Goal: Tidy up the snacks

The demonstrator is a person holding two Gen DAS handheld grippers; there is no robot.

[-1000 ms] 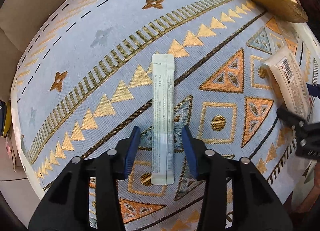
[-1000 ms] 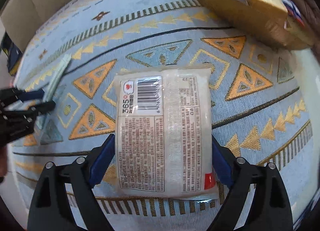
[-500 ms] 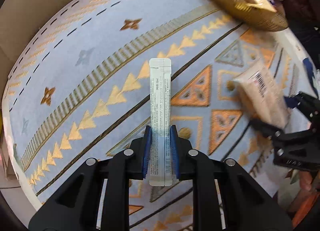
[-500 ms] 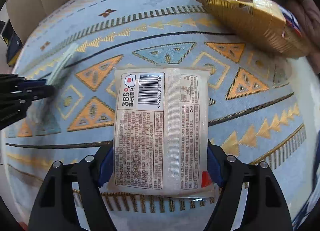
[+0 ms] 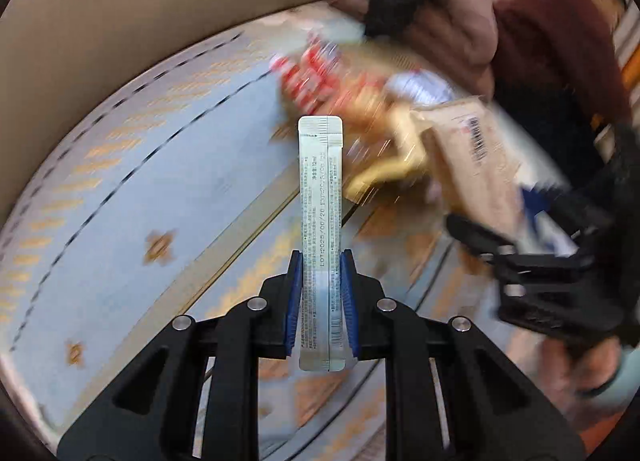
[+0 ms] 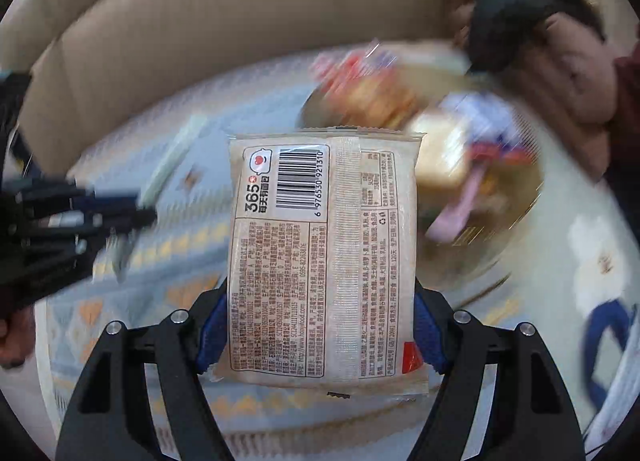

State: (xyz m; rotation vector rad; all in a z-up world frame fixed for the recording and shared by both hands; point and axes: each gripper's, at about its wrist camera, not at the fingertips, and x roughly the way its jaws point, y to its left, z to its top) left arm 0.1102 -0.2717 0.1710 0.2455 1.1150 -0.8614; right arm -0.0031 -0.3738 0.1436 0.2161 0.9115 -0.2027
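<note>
My left gripper [image 5: 320,301] is shut on a long pale stick sachet [image 5: 321,197] and holds it up above the patterned cloth. My right gripper [image 6: 320,325] is shut on a flat beige bread packet [image 6: 320,253] with a barcode, also lifted. In the left wrist view the right gripper [image 5: 520,245] and its packet [image 5: 472,165] show at the right. In the right wrist view the left gripper [image 6: 100,217] and the sachet [image 6: 176,153] show at the left. A golden basket [image 6: 512,213] holding several snacks lies ahead, blurred.
The blue patterned cloth [image 5: 140,201] covers a round table. A beige sofa back [image 6: 200,21] rises behind it. Dark and maroon clothes [image 5: 460,13] lie behind the basket. A white cloth with a blue print [image 6: 600,301] lies at the right.
Both grippers have risen off the cloth with their snacks and swung toward the golden basket, which is now closer and blurred. The left gripper closed on the sachet within the last second.
</note>
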